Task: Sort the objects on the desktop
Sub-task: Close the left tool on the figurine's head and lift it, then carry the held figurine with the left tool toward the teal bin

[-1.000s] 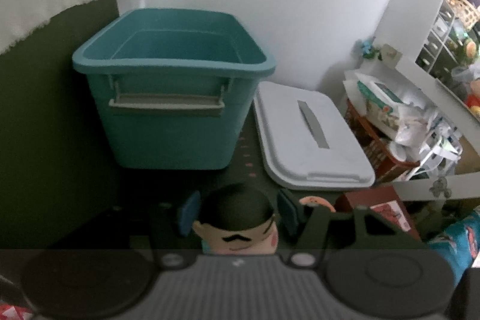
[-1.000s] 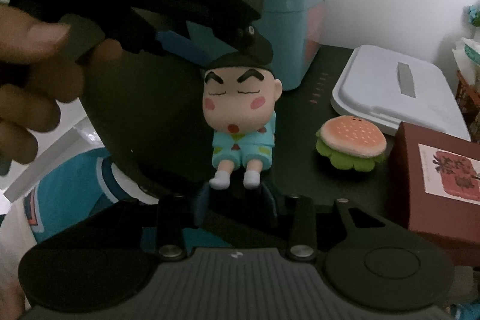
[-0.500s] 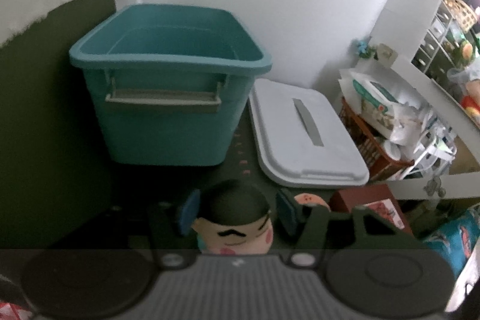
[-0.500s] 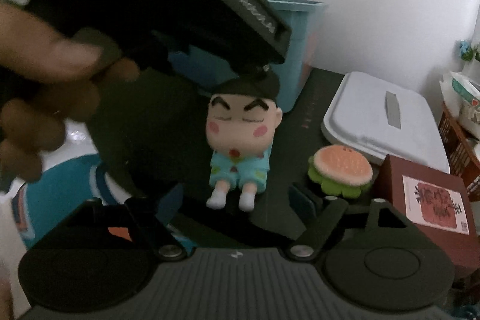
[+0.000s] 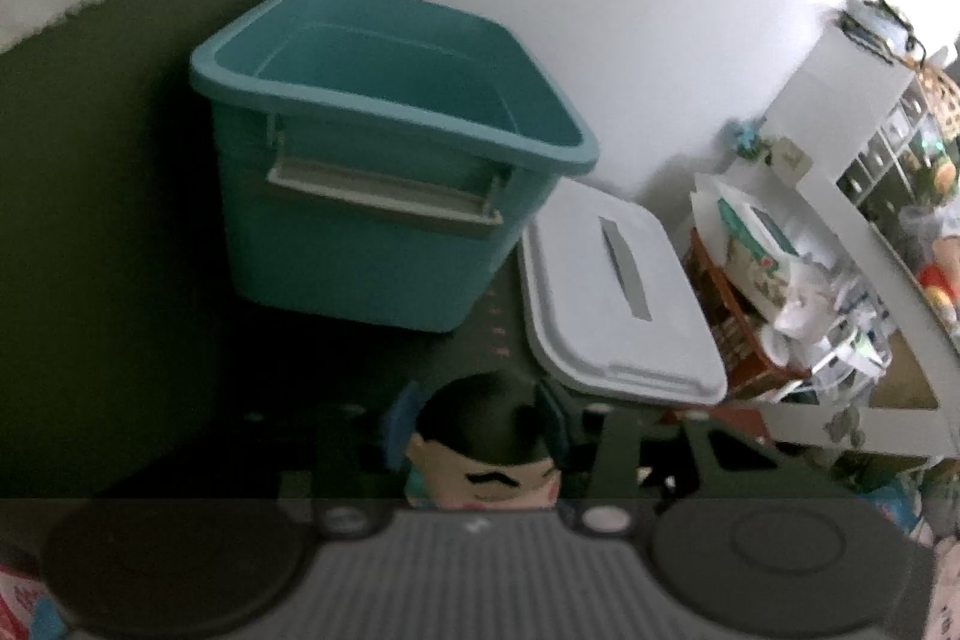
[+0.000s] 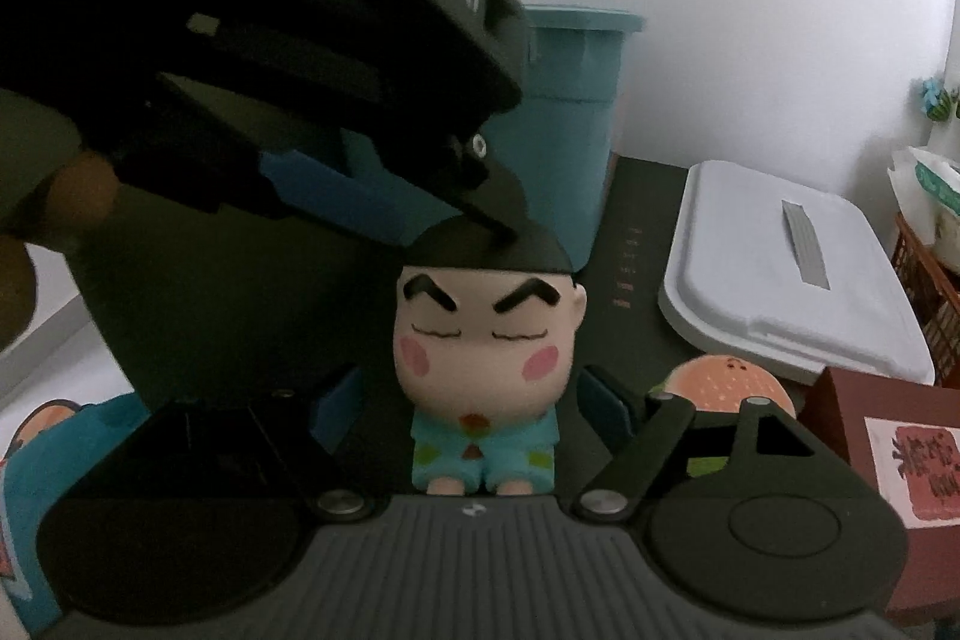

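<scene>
The teal bin (image 5: 384,160) stands open at the back of the dark counter (image 5: 180,370), against the wall, with its white lid (image 5: 612,292) laid flat just beside it — likely taken off so that sorted things can drop straight in. Nearer, a dark red box (image 6: 870,436) sits at the right edge, and a burger toy (image 6: 729,388) lies between it and the figurine. The cartoon figurine (image 6: 486,346) sits upright near the front of the counter, facing the right camera. The left gripper (image 5: 477,430) comes down on its head: the blue fingers (image 5: 399,421) flank the black hair and are closing, though whether the pads press yet is hard to tell. The right gripper (image 6: 474,409) stands wide open, a finger either side of the figurine's body and clear of it. Only the right view shows the face, the pyjamas and the burger; only the left shows the bin's open inside.
</scene>
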A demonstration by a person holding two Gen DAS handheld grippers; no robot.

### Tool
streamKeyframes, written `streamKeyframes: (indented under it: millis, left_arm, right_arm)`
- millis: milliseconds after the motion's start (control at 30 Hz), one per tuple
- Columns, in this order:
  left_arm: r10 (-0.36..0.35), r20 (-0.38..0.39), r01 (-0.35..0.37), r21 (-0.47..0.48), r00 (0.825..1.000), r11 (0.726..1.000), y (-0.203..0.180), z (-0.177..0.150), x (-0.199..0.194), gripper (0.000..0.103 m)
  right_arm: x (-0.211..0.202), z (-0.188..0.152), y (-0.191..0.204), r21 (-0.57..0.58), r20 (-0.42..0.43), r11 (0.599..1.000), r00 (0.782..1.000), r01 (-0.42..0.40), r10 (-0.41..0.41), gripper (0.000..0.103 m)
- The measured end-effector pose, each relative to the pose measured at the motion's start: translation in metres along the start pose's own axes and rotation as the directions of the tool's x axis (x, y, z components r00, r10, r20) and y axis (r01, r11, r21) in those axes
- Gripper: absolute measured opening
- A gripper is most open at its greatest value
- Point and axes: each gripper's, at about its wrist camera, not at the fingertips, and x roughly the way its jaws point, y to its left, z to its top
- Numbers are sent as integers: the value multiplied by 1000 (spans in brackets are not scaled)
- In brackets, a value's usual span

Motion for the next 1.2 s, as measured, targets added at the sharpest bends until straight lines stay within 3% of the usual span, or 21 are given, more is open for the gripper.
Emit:
streamKeyframes:
  millis: [133, 200, 433, 733, 1200]
  left_arm:
    - [-14, 14, 14, -27, 1000, 1000, 8, 5, -2, 46]
    - [-18, 8, 18, -35, 1000, 999, 10, 5, -1, 46]
    - [-34, -3, 34, -15, 999, 999, 7, 5, 2, 46]
    - [-114, 23, 111, 92, 993, 990, -15, 5, -10, 57]
    - [-297, 34, 279, 257, 954, 925, -55, -7, -42, 64]
  right_arm:
    - [6, 1, 3, -4, 5, 1000, 1000, 17, -17, 78]
    - [8, -1, 3, -5, 6, 1000, 1000, 27, -27, 62]
    - [4, -3, 0, -18, 9, 1000, 1000, 16, -16, 61]
    - [-28, 8, -21, -15, 6, 999, 999, -42, 42, 61]
    - [-88, 28, -55, -59, -24, 997, 998, -53, 52, 61]
